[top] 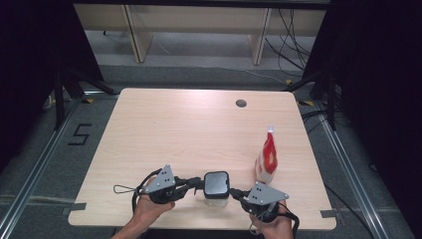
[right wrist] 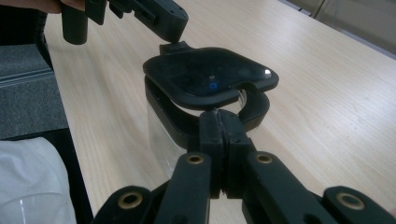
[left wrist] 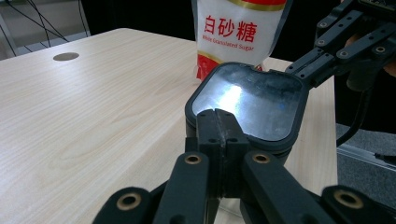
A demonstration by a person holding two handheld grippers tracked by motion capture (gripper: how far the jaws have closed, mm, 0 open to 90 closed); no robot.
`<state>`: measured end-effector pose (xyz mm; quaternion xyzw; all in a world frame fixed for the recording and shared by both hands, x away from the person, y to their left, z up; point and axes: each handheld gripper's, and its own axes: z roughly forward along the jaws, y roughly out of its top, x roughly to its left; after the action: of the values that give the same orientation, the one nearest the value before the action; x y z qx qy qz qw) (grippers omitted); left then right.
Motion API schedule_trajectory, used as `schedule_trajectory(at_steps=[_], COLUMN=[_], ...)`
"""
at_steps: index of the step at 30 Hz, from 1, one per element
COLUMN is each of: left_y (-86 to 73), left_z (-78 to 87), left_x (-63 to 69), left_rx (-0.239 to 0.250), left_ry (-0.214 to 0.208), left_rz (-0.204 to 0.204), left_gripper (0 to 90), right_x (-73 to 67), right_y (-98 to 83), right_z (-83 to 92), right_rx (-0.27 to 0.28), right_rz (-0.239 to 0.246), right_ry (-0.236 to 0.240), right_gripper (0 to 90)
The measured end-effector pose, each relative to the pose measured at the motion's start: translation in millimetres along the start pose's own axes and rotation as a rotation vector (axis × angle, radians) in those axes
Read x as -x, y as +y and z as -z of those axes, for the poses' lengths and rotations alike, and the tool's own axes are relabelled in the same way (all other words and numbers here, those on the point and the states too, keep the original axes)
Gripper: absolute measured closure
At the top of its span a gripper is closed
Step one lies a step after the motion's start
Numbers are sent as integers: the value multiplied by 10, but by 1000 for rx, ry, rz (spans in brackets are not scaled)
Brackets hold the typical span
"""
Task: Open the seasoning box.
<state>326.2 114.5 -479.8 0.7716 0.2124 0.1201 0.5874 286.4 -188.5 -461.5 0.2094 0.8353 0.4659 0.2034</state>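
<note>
Clear-walled square canister with a glossy black lid stands at the near edge of the pale wood counter, flanked by both tools. On its left, the left hand-held gripper has its jaws pressed together, tips resting against the lid's left rim; nothing is pinched between them. On its right, the right hand-held gripper is likewise pressed together, its tips at the near right corner, where the lid sits tilted and partly lifted off the black collar below it.

The canister looks rigid and light, its see-through walls likely hard plastic and smooth enough to slide on the wood if pushed from one side alone. The glossy lid offers little friction on top; its overhanging rim and the raised corner appear the best places to take hold, with the opposite tool bracing the body.

Farther off to the right stands a red-and-white soft plastic bag of granulated sugar, upright and apart from the canister. A dark round cable hole marks the far side of the counter.
</note>
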Motion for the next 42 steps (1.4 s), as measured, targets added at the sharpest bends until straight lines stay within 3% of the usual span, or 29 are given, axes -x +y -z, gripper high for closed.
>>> schedule_trajectory(at_steps=[4, 6, 8, 9, 12, 13, 15, 16, 18, 22, 33, 34, 36, 39, 40, 41, 42], left_y=[16, 26, 30, 22, -16, -31, -69, -83, -107, -185, -257, -257, -267, -290, -299, -299, -312], left_z=[27, 51, 96, 112, 143, 147, 140, 134, 122, 43, -20, -34, -53, -78, -99, -106, -114], left_x=[-23, -35, -47, -57, -94, -103, -120, -132, -124, -147, -165, -177, -162, -154, -155, -166, -160], left_rx=[-8, 9, 4, 4, -23, -31, -61, -73, -85, -119, -116, -121, -132, -151, -144, -145, -143], left_ry=[7, -14, -38, -53, -62, -58, -72, -72, -64, -62, -85, -97, -94, -99, -113, -114, -117], left_rz=[17, 34, 19, 18, 11, 12, -5, -41, -30, -40, -33, -59, -58, -66, -64, -90, -69], left_gripper=[822, 801, 761, 739, 653, 606, 544, 523, 494, 487, 528, 529, 533, 564, 577, 600, 622], right_x=[3, 10, -8, 7, 1, 18, 4, -3, 5, 4, 8, 7, 16, 2, 12, 12, 10], right_y=[26, 37, 45, 54, 75, 86, 103, 108, 124, 153, 240, 244, 255, 268, 277, 284, 290], right_z=[20, 15, 3, -5, 1, 1, 11, 16, 9, 3, -12, -12, -7, -10, -19, -19, -25], right_rx=[4, 9, 23, 25, 29, 37, 28, 25, 31, 41, 58, 57, 53, 56, 62, 63, 65], right_rz=[-18, -12, -30, -4, -11, 20, -1, -12, 4, 6, 22, 24, 27, 11, 31, 30, 31], right_ry=[1, 5, -1, 8, 9, -3, 9, 4, 6, 4, 6, 6, 9, 4, 5, 9, 7], right_gripper=[900, 900, 900, 900, 900, 900, 899, 899, 899, 899, 899, 899, 899, 899, 899, 899, 899])
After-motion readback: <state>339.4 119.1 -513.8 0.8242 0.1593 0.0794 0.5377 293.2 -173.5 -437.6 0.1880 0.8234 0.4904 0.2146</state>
